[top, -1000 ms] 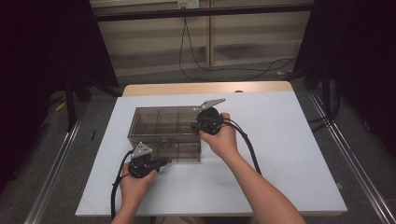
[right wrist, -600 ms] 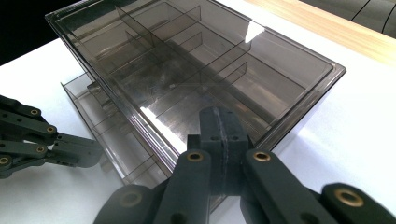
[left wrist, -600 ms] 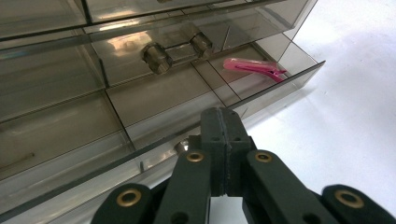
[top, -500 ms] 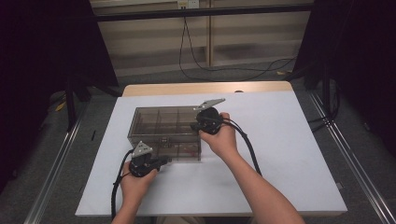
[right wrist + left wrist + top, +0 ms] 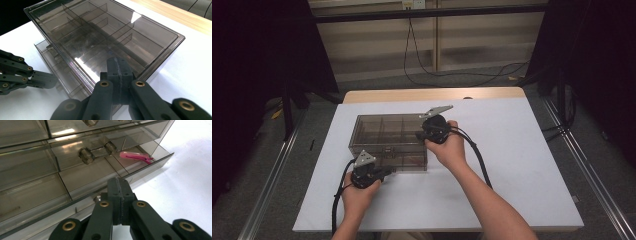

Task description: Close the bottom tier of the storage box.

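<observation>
My left hand-held gripper is closed on nothing, at the pulled-out drawer of the smoky drawer box. My right hand-held gripper, jaws together, presses the box's top. The box lies lengthwise across the bench, drawer facing me, pink clip inside.

Both forearms reach forward, the right farther than the left. The left hand-held gripper and right hand-held gripper have jaws pressed together, gripping nothing.
</observation>
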`<state>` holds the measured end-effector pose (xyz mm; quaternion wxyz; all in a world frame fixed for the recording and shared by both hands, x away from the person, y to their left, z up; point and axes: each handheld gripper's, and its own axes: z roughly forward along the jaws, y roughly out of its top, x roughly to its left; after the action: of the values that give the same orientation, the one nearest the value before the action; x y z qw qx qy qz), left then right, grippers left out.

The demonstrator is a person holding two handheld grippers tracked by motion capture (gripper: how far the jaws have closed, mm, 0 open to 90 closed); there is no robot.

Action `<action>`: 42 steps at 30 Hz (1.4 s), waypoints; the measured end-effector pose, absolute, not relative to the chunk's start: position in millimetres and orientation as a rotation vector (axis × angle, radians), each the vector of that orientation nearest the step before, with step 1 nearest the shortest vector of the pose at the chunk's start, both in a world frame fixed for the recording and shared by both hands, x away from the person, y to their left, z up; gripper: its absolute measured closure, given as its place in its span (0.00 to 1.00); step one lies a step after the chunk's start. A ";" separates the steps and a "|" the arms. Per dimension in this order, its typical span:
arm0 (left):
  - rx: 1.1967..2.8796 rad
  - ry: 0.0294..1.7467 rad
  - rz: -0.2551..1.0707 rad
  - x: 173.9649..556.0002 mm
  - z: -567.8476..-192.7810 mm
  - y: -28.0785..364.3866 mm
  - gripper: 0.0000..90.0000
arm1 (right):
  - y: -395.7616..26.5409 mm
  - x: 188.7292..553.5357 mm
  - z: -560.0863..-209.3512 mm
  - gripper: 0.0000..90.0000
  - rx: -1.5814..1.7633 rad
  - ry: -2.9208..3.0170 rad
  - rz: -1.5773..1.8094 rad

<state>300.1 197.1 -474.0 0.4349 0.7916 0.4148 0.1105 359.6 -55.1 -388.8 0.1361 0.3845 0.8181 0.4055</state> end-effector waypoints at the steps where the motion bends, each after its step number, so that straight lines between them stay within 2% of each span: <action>1: 1.971 1.033 0.275 300.1 -474.0 197.1 1.00 | -55.1 359.6 -388.8 1.00 1.113 2.369 1.173; 42: 1.961 1.030 0.303 310.3 -475.1 191.7 1.00 | -54.3 358.9 -389.0 1.00 1.122 2.359 1.172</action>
<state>310.3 191.7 -475.1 0.4376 0.7887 0.4142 0.1221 358.9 -54.3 -389.0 0.1386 0.3882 0.8160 0.4052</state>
